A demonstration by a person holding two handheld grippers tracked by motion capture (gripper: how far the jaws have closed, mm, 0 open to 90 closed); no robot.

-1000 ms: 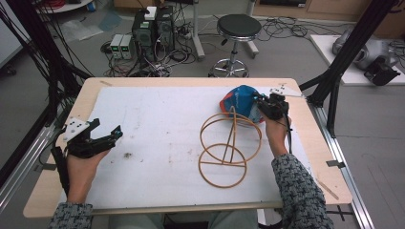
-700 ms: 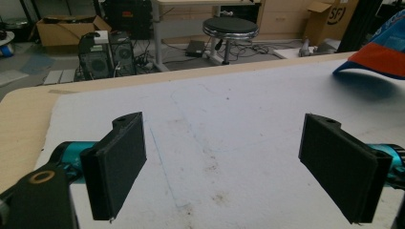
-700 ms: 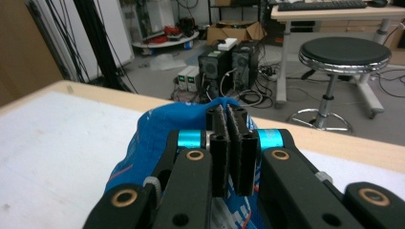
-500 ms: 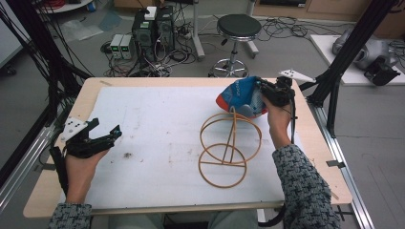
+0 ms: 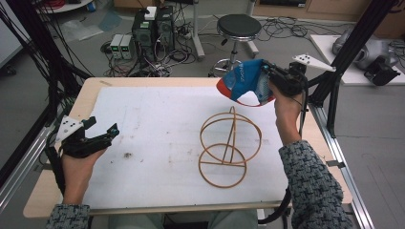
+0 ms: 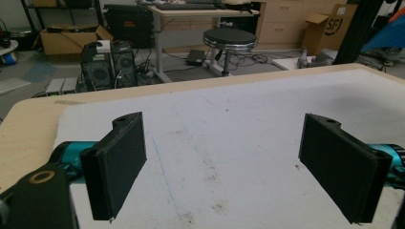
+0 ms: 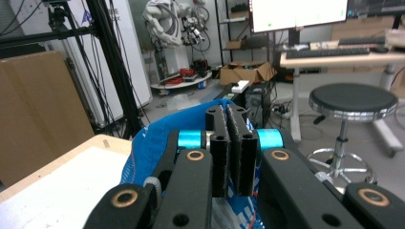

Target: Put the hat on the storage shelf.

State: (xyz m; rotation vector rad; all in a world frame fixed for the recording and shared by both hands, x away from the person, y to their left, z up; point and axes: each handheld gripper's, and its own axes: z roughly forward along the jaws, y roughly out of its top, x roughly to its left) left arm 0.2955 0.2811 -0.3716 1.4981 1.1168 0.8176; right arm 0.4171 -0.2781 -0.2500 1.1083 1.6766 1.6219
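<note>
The right gripper (image 5: 267, 78), clamped on the blue bag (image 5: 243, 86), is hanging above and beyond the wire stand (image 5: 229, 143), while the left gripper (image 5: 102, 138), jaws apart, is resting far left.

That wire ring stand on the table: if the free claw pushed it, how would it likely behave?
The wire ring stand looks thin and open, so it is probably light and would slide on the white mat rather than resist. It stands tall over a narrow base ring, so a high push might tip it. Thin wire may flex slightly.

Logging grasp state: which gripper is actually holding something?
The right gripper, fingers shut on the blue bag lifted over the table's far right corner. The left gripper is open, nothing between its fingers.
</note>
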